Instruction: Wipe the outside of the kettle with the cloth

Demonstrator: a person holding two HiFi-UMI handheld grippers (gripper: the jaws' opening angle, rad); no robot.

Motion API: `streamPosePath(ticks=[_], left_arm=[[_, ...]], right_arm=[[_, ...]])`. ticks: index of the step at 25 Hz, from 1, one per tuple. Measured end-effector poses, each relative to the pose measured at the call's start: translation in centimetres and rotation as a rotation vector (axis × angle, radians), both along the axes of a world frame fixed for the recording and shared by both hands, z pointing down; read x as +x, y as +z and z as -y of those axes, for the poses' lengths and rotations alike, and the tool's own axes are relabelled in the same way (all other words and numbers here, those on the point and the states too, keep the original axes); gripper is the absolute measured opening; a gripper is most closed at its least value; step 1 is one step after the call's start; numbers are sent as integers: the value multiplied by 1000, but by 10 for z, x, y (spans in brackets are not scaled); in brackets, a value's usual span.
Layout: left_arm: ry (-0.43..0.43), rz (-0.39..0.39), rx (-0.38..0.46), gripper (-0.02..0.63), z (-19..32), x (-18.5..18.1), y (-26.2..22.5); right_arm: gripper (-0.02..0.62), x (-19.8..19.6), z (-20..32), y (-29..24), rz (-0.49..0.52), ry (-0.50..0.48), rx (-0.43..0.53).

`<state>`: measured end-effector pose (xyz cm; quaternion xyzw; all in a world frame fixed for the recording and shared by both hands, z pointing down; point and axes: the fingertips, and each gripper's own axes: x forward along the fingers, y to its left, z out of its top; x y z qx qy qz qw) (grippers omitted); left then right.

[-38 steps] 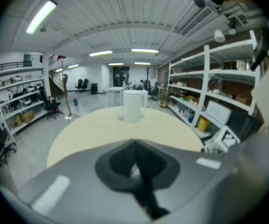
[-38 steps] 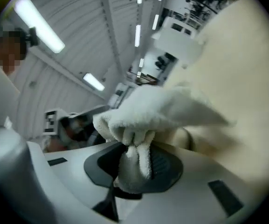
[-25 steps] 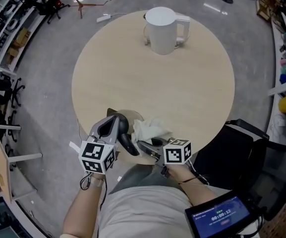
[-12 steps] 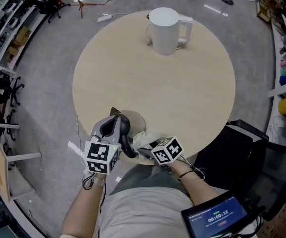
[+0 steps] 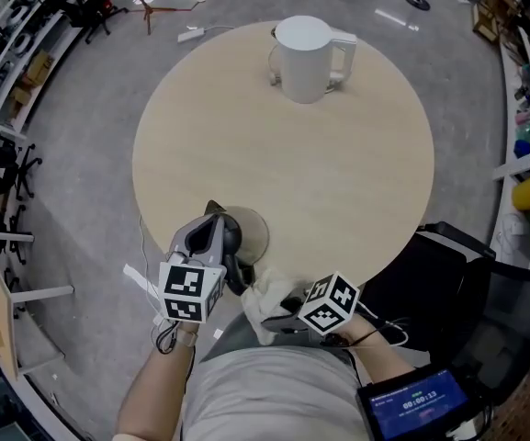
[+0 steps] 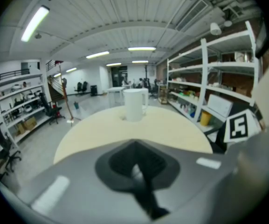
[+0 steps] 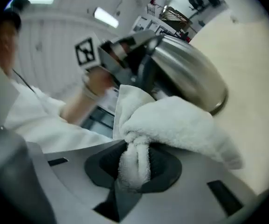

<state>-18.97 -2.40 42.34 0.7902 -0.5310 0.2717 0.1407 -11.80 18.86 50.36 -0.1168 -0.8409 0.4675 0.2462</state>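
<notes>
Right gripper (image 7: 134, 171): we are seeing its jaws nearly closed, pinching a fold of white cloth (image 7: 171, 120). Left gripper (image 6: 141, 183): jaws drawn together. Steel kettle (image 5: 244, 232): just beside both, at the bench's (image 5: 338, 173) near edge. White jug (image 5: 303, 58): standing at the far side.

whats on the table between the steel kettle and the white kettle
Nothing. The head view shows only bare tabletop between the steel kettle and the white kettle.
</notes>
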Motion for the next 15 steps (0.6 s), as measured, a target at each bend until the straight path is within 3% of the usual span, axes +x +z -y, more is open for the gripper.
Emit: streamPosePath(ticks=[2, 5, 7, 11, 13, 15], left_arm=[[-16, -20, -44, -3, 2, -3, 2], [41, -124, -42, -3, 16, 6, -13], [153, -120, -31, -3, 28, 21, -18], [385, 62, -169, -3, 24, 44, 10], [341, 66, -162, -3, 23, 36, 10], [215, -2, -138, -3, 22, 21, 5]], right_arm=[[94, -26, -18, -29, 128, -20, -128], [95, -76, -33, -6, 51, -48, -148], [95, -91, -33, 4, 25, -11, -189], [95, -59, 12, 11, 17, 263, -230], [95, -28, 46, 11, 35, 431, -244], [95, 8, 87, 15, 47, 628, -243]])
